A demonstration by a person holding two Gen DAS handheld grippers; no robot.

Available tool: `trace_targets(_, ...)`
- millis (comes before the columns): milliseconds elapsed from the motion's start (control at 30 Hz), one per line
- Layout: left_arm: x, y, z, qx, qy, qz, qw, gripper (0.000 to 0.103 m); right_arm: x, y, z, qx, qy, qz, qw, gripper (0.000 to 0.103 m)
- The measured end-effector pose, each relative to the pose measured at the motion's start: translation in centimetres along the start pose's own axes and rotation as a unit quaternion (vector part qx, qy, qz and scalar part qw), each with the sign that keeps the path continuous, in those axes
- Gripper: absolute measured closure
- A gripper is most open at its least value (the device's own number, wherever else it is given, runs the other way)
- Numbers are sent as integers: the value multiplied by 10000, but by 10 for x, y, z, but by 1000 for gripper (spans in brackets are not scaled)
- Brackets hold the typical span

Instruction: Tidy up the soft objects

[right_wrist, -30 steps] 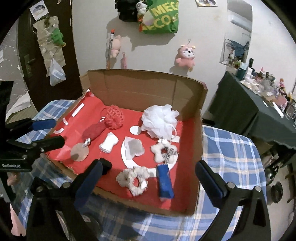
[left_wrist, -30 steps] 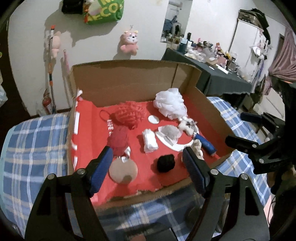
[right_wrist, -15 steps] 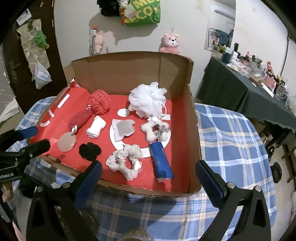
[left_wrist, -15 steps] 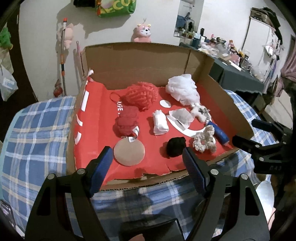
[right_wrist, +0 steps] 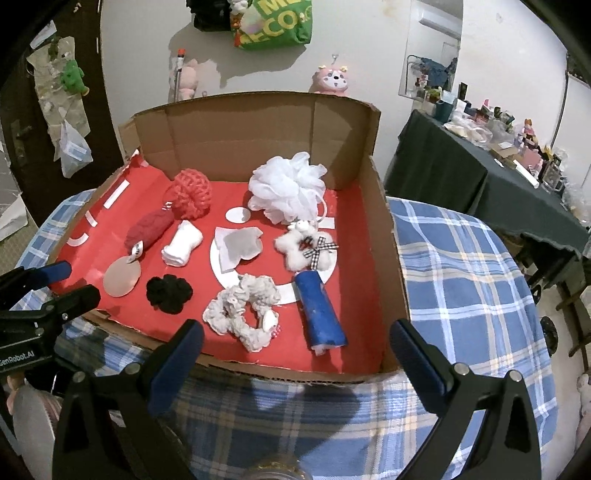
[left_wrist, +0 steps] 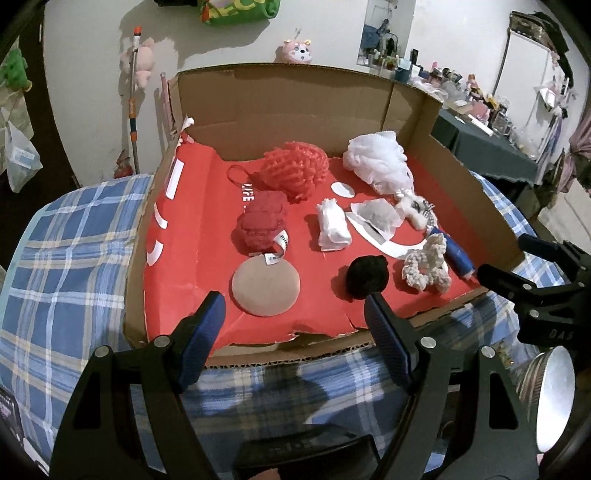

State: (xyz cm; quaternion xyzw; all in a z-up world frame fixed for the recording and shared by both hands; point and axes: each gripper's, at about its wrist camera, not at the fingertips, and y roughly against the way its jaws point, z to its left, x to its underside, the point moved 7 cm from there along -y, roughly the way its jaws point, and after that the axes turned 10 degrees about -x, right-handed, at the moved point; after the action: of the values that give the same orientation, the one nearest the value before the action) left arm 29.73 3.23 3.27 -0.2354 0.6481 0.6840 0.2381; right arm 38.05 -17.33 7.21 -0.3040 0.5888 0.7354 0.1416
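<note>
Both tools hang released over the near edge of the cardboard box (right_wrist: 384,206), the left gripper (left_wrist: 291,325) and right gripper (right_wrist: 295,347) grasping nothing; the soft things lie on its red lining, black scrunchie (right_wrist: 169,294) beside grey scrunchie (right_wrist: 242,312) and blue roll (right_wrist: 320,314); the left tool reads "GenRobot.AI"; the green bag (right_wrist: 273,24) shows "ECO"; the red plush's (left_wrist: 263,226) tag is too small to read.

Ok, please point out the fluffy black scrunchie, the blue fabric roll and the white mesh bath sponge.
fluffy black scrunchie (right_wrist: 169,293), right wrist view, its middle.
blue fabric roll (right_wrist: 320,310), right wrist view, middle of its side.
white mesh bath sponge (left_wrist: 376,160), left wrist view, centre of the puff.
</note>
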Motion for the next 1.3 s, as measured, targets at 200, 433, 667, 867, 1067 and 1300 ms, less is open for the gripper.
trace_targets(200,4,-4,2,-54,34,100,9999,26,0,-2,-4,91,-29,107,9999,0)
trace_targets(433,7,-7,3,-89,73,186,9998,26,2,-7,-2,-51,-81,236,9997,0)
trace_targets(667,8,-8,4,-151,80,220,9996,26,5,-11,-3,-59,-139,286,9995,0)
trace_targets(867,9,-8,4,-168,57,261,9995,26,7,-13,-4,-74,-140,336,9993,0)
trace_targets(1067,9,-10,4,-182,47,281,9994,26,8,-15,-3,-52,-108,349,9993,0)
trace_targets(1300,9,-13,5,-213,34,314,9993,26,8,-15,-2,-49,-107,353,9993,0)
